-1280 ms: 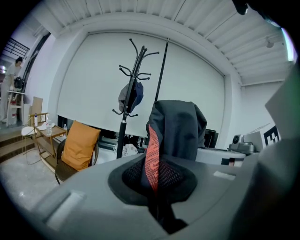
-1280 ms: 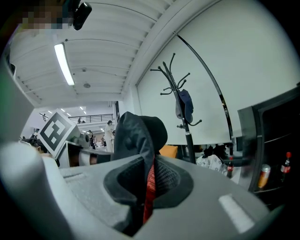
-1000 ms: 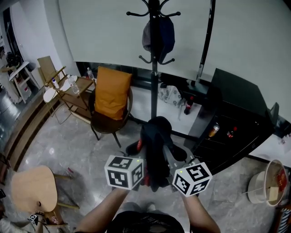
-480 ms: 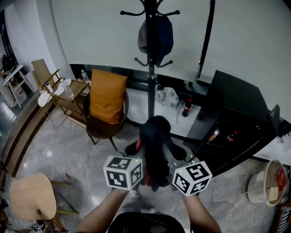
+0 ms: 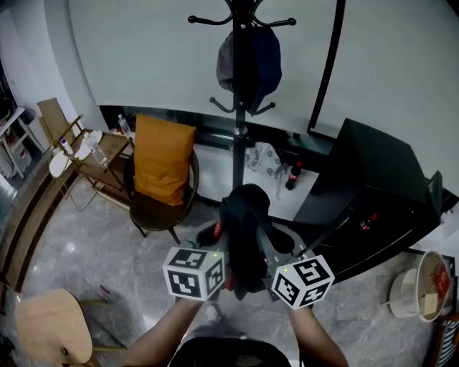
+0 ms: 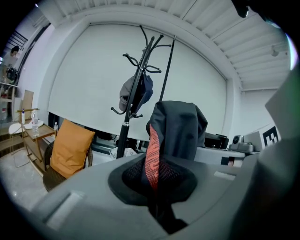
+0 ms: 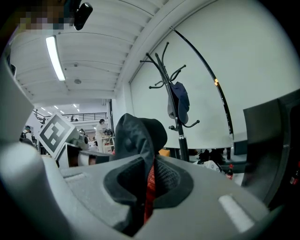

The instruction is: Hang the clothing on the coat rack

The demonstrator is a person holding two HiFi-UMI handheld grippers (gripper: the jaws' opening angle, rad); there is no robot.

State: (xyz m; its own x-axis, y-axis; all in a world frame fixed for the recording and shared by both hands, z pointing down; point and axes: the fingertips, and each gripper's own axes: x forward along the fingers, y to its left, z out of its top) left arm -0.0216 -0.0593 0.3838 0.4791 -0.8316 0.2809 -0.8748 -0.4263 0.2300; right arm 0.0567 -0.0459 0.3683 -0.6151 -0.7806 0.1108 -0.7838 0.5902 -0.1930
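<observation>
**Operator:** State of the tongs?

**Technician:** Left gripper [image 6: 158,187]: jaws closed on a fold of the dark garment [image 6: 177,125], with its red-orange trim pinched in the pad recess. Right gripper [image 7: 144,190]: jaws likewise clamped on the same garment. The two grippers sit side by side. The garment is bunched upward between them, in front of the person and well apart from the coat rack [image 5: 239,122].

**Operator:** Where does the risk lie?

**Technician:** Three points.
1. The hold is on a bunched fold. No collar or loop can be identified, so the fabric may slide off a hook once released.
2. A dark cap [image 5: 249,59] hangs on the rack between the upper and lower hooks. Hooking there could dislodge it. A free upper hook [image 5: 208,20] looks safer.
3. The rack is a slender pole. A sideways push would probably rock it toward the chair with the orange cushion [image 5: 162,159] or the black cabinet [image 5: 373,172].

**Operator:** Release order?

**Technician:** Advised: open one gripper only when the fabric rests over a hook. Opening both early drops the garment to the floor [image 5: 93,236].
</observation>
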